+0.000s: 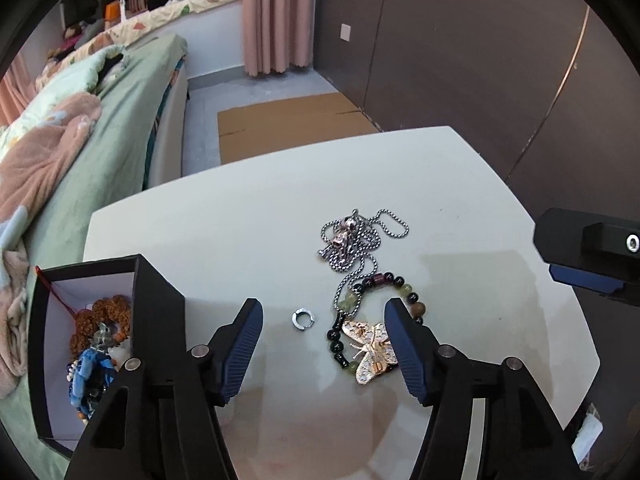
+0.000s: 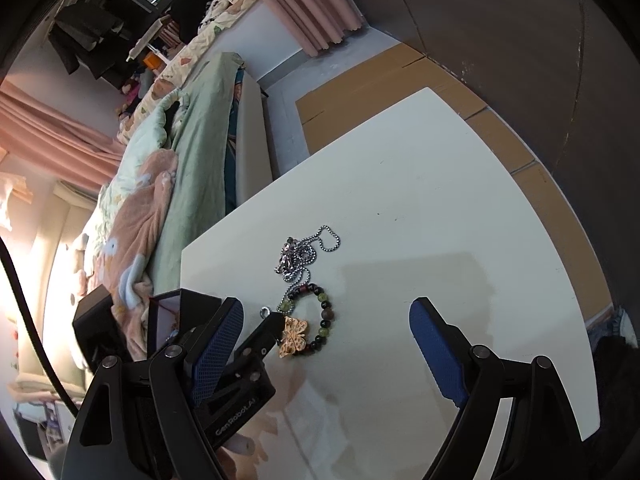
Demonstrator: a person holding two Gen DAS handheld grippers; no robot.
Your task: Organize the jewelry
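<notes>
We note white table (image 1: 248,220) beside bed (image 1: 120,128), black box (image 1: 44,360) at its left edge holding beaded pieces (image 1: 104,320), butterfly brooch (image 1: 370,350) and bead bracelet (image 1: 400,282) on tabletop, left gripper (image 1: 324,332) released, right gripper (image 2: 326,320) spread empty.

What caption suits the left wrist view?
Open left claw over white table: ring, butterfly brooch, bead bracelet, chain; box at left.

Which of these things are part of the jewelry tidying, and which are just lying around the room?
Part of the job:
- black box already holding some jewelry
- small silver ring
- silver chain
- bead bracelet
- gold butterfly ornament
- left gripper, open
- right gripper, open

Just lying about:
- bed
- pink curtain
- cardboard on the floor
</notes>
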